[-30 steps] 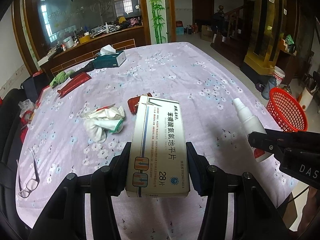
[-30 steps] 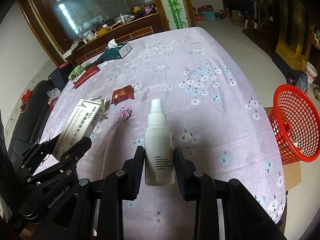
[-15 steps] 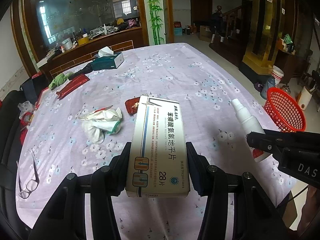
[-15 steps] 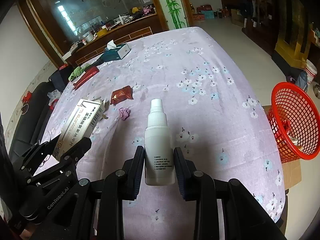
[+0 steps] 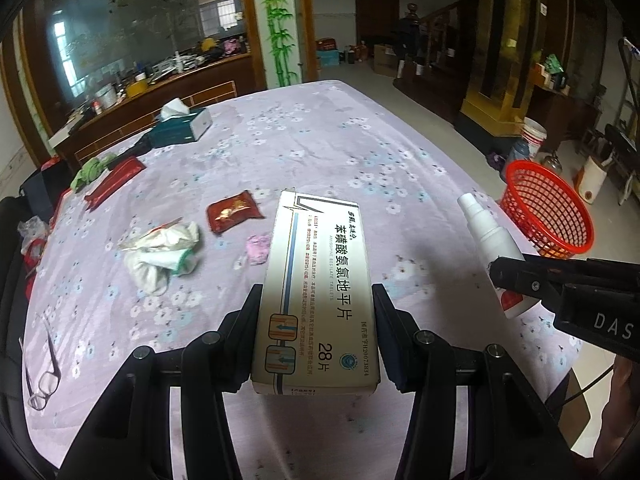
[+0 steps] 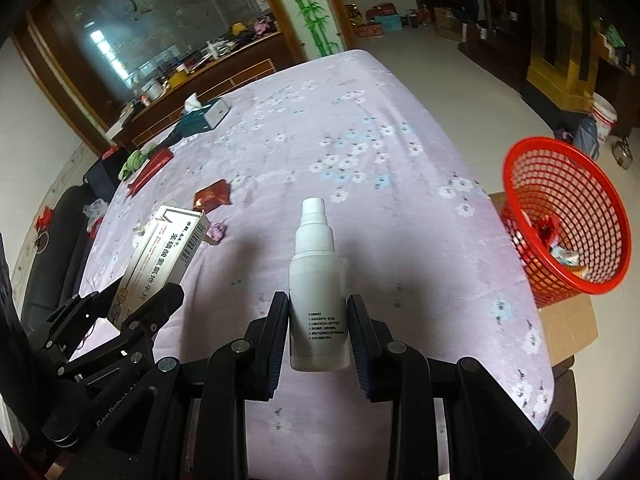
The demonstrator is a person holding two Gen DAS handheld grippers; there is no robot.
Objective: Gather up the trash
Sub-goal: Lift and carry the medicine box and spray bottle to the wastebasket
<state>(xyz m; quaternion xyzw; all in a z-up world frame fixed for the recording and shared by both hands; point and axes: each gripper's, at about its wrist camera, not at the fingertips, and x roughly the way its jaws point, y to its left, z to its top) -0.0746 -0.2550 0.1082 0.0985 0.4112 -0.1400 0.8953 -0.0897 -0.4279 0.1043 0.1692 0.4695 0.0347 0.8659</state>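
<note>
Left wrist view: the left gripper (image 5: 316, 332) pinches a white medicine box (image 5: 316, 296) between its jaws, the box held flat above a worktop (image 5: 340, 148) draped in a lilac floral cloth. Off to the right, the right gripper (image 6: 318, 330) clamps a white spray bottle (image 6: 318, 304) at its lower body, nozzle pointing away from the camera. Both items hang over the near end of the worktop, clear of the cloth. Still lying on it are a crumpled white wrapper (image 5: 160, 252), a red foil packet (image 5: 232, 212) and a small pink scrap (image 5: 258, 248), grouped near the middle-left. A tissue box (image 5: 182, 128) sits at the far side, and a pair of glasses (image 5: 42, 364) rests by the near-left edge. Right wrist view: a red mesh basket (image 6: 560, 208) stands just beside the worktop's right edge on a cardboard box (image 6: 568, 328), with a few wrappers visible inside.
</note>
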